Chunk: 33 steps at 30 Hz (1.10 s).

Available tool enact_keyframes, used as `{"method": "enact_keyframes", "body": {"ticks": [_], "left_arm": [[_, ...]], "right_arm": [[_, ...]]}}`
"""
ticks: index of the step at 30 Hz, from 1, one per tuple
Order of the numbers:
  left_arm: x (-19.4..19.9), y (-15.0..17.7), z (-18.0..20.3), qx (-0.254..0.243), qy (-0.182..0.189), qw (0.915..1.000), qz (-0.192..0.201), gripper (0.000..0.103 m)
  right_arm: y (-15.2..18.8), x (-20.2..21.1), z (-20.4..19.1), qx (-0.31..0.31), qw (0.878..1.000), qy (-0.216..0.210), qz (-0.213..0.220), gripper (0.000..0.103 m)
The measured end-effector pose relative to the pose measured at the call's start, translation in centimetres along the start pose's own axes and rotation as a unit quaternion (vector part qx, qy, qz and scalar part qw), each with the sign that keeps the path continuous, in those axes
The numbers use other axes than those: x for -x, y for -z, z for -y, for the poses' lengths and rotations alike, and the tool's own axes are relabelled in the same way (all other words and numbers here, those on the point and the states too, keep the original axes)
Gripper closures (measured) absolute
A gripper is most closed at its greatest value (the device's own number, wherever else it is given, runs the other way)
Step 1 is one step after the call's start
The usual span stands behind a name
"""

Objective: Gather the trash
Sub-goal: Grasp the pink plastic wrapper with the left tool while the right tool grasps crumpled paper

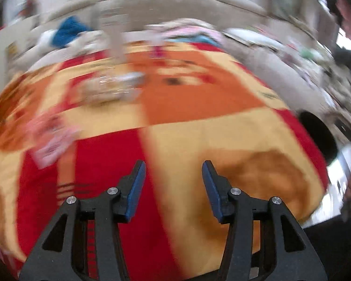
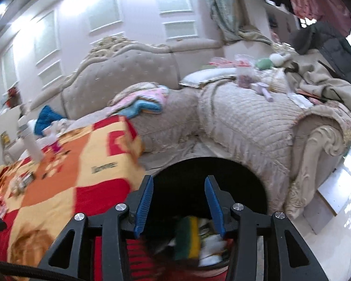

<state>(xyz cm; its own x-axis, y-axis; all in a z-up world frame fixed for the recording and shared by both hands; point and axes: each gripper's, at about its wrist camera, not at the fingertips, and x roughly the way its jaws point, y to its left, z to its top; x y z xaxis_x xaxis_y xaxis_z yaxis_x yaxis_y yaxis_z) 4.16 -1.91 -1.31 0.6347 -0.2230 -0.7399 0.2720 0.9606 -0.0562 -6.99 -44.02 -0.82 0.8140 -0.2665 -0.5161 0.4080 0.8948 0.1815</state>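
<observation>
The left gripper (image 1: 173, 171) is held with jaws apart and empty over the patterned blanket (image 1: 199, 126); the right gripper (image 2: 179, 187) is likewise parted and empty above the black bin (image 2: 245, 175), where a green-and-yellow sponge (image 2: 189, 238) already lies. A fresh pickup seems to be in hand — blurred wrappers (image 1: 110, 86) farther across the blanket must be reached next. Their kind cannot be made out.

I spot a small dark line of print on my red, orange and yellow patterned blanket (image 2: 104, 165). Too blurred, I can't read it.
</observation>
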Motion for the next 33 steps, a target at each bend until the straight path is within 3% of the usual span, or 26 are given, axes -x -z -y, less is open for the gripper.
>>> {"method": "enact_keyframes", "body": {"ticks": [1,3,7,11,13,20,21,22,23,24,28,33], "left_arm": [[0.6,0.3,-2.6,0.02,-0.013,0.9997,0.007,0.054],[1.2,0.8,-6.8,0.056,-0.034,0.9977,0.018,0.042],[0.6,1.0,-14.7,0.128,-0.044,0.9905,0.02,0.042],[-1.4,-0.2,-16.9,0.129,-0.019,0.9914,0.016,0.042],[-2.6,-0.8,-17.3,0.122,-0.023,0.9922,0.015,0.042],[-5.7,-2.5,-18.5,0.132,0.003,0.9912,0.007,0.042],[-6.0,-2.5,-18.5,0.135,0.008,0.9908,0.009,0.046],[-6.2,-2.4,-18.7,0.139,0.007,0.9902,0.013,0.056],[-6.3,-2.3,-18.7,0.141,0.003,0.9899,0.013,0.089],[-6.6,-2.1,-18.9,0.148,0.005,0.9889,0.005,0.093],[-5.1,-1.6,-19.0,0.157,-0.01,0.9864,0.047,0.095],[-4.6,-1.1,-20.5,0.2,-0.024,0.9774,0.064,0.095]], "right_arm": [[0.2,0.3,-1.2,0.011,1.0,-0.009,-0.005,0.055],[0.7,0.7,-4.7,0.048,0.998,-0.038,-0.022,0.05],[0.7,0.0,-12.1,0.091,0.984,-0.133,-0.079,0.048],[0.4,-1.1,-19.2,0.131,0.964,-0.203,-0.114,0.045],[0.3,-1.8,-23.2,0.15,0.953,-0.231,-0.125,0.045],[0.7,-4.6,-33.1,0.214,0.925,-0.281,-0.139,0.045],[0.9,-5.5,-34.8,0.223,0.92,-0.289,-0.144,0.045],[0.9,-6.4,-36.0,0.228,0.914,-0.299,-0.15,0.045],[1.0,-7.0,-36.8,0.231,0.91,-0.308,-0.156,0.045],[1.3,-8.0,-38.4,0.231,0.899,-0.332,-0.166,0.045],[2.4,-10.7,-43.5,0.24,0.873,-0.385,-0.18,0.045],[3.3,-13.5,-48.0,0.251,0.86,-0.401,-0.19,0.045]]}}
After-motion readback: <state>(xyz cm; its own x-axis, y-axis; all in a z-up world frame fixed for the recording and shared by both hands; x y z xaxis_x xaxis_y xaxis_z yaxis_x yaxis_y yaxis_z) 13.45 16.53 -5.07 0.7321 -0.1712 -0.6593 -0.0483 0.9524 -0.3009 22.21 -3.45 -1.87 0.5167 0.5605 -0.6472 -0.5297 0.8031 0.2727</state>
